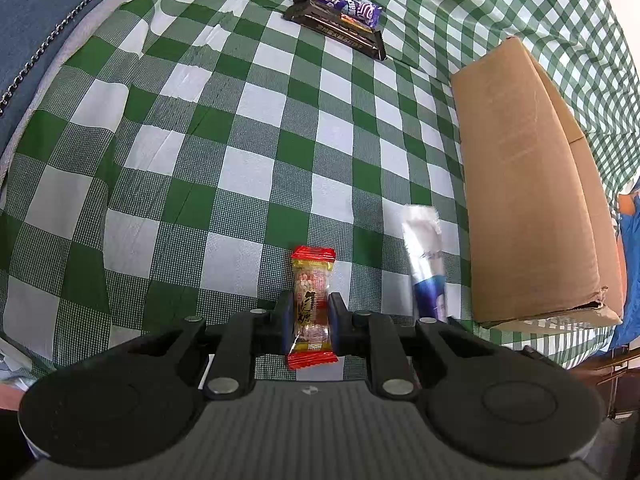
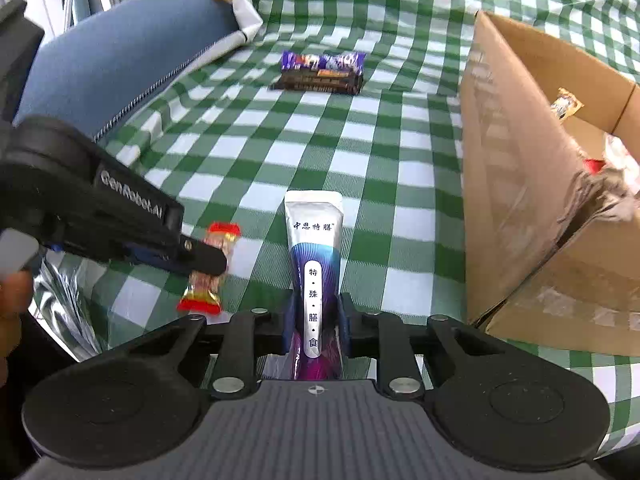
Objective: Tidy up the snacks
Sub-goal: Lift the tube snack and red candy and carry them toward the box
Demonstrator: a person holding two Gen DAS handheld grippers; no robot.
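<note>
Table: draped in a green-and-white checked cloth [image 1: 248, 128], wrinkled in places; everything stands or lies on it.
Cardboard box [image 2: 520, 184]: open-topped, at the right of the table, a few wrappers already inside; its near corner looks torn and taped. Probably the place the snacks are meant to go.
Right tongs [image 2: 316, 320]: closed on the lower part of a silver-and-purple pouch [image 2: 314, 240], which sticks out ahead of them, just beside the box.
Left tongs [image 1: 310, 316]: clamped on the middle of a small red-ended candy [image 1: 312, 300], both its twisted ends free; the right wrist view shows it at the left of the pouch.
Snack bars: a purple wrapper [image 1: 340, 0] and a dark bar [image 1: 336, 28] touching each other at the far side of the cloth, well apart from both tongs, not yet sorted.
Risk, pouch: held low, so the long free end may droop or swing and catch the box wall on the way in.
Risk, candy: slick wrapper in a narrow pinch; it could twist or slip out if tilted.
Risk, crowding: both tongs are near each other and could collide at the box opening.
</note>
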